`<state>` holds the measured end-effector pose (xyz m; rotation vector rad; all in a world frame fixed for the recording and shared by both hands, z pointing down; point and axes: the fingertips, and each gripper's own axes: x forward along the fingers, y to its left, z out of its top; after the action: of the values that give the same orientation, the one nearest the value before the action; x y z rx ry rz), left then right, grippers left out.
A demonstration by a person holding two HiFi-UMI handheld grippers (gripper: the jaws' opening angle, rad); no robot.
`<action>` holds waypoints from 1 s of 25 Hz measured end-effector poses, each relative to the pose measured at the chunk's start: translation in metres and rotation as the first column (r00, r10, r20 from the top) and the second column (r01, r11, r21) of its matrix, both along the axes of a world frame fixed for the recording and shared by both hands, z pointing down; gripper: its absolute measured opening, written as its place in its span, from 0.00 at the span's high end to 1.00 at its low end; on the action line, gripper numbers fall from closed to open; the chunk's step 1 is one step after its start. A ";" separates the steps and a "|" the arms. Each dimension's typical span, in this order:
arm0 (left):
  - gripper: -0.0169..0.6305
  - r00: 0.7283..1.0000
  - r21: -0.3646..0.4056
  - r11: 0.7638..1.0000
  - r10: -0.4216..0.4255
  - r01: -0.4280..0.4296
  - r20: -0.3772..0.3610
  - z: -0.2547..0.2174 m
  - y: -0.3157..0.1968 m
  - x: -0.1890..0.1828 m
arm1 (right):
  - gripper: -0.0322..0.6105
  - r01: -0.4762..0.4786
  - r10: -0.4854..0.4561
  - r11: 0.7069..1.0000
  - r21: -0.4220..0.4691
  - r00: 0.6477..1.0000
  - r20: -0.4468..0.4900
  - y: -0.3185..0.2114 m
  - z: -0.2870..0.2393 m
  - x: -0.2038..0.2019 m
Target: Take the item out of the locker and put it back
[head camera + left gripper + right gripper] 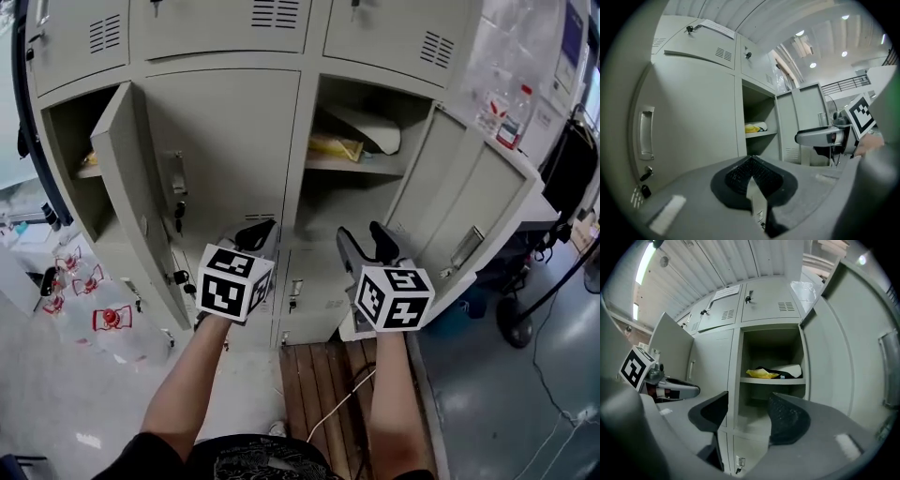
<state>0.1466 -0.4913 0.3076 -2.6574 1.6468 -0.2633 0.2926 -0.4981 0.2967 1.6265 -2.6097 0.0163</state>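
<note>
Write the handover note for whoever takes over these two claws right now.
Left claw: shut, nothing in it.
Right claw: open, empty, pointed at the open locker.
Yellow item lies on the locker's shelf, with a white item beside it. The door stands wide open.
Done: the locker is open.
Left: take the item out, then put it back.

The locker shelf [361, 168] in the open right-hand compartment is carrying a yellow packet [335, 147] towards its left. A white bundle [370, 128] is lying just beside it on the right, with a dark thing [765, 370], unidentifiable, showing between them.
</note>
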 end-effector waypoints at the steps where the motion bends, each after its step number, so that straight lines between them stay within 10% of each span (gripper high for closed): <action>1: 0.97 1.000 -0.001 1.000 -0.019 0.019 0.000 0.000 -0.005 -0.004 | 0.50 0.010 -0.010 1.000 0.003 1.000 0.001 -0.008 -0.002 0.000; 25: 0.97 0.980 0.059 0.980 -0.194 0.190 0.054 -0.028 -0.059 -0.030 | 0.54 0.036 -0.035 0.996 0.086 0.999 -0.023 -0.162 -0.044 -0.007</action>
<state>0.1164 -0.5505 0.2793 -2.4296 1.8655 -0.2928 0.2855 -0.6603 0.2532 1.5965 -2.6579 -0.1166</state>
